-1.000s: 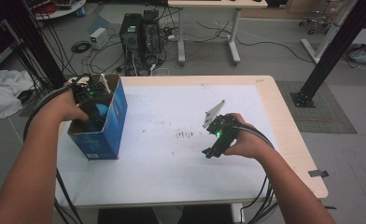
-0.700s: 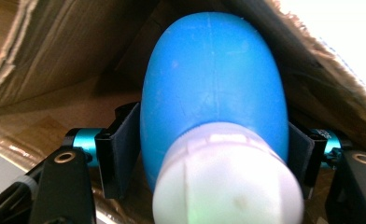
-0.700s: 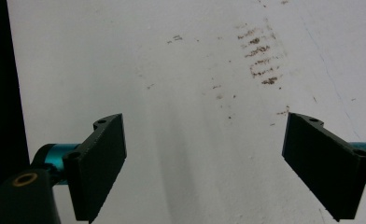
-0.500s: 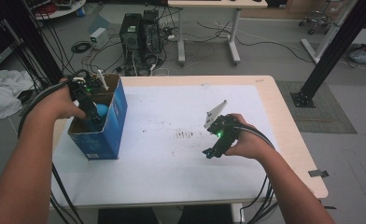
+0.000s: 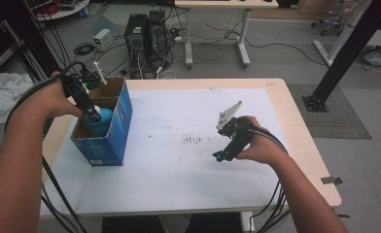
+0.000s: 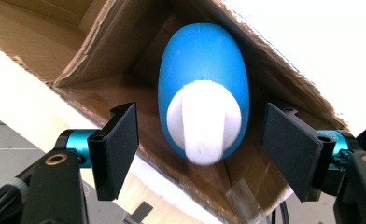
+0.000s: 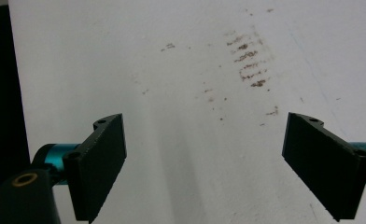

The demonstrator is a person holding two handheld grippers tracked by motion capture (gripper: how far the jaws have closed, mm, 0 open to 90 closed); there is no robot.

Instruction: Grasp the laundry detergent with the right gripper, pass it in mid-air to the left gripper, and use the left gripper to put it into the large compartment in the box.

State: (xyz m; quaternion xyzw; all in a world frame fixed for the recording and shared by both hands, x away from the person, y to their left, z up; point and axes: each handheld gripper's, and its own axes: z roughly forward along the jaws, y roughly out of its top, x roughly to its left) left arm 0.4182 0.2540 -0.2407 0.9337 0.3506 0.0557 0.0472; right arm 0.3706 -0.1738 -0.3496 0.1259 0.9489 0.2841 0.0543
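Inside box [image 5: 112,127], blue bottle [image 6: 200,88] standing upright, directly below left hand-held gripper [image 6: 200,144]; jaws just opening, spread clear either side. Right hand-held gripper [image 5: 219,156] hovering spread, well apart over surface [image 5: 179,184].

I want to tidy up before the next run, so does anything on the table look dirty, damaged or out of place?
Yes. Brown smudges mark the white table near its middle, left of the right gripper. The box has a ragged, torn inner flap. The blue bottle sits inside it, free between the open left gripper.
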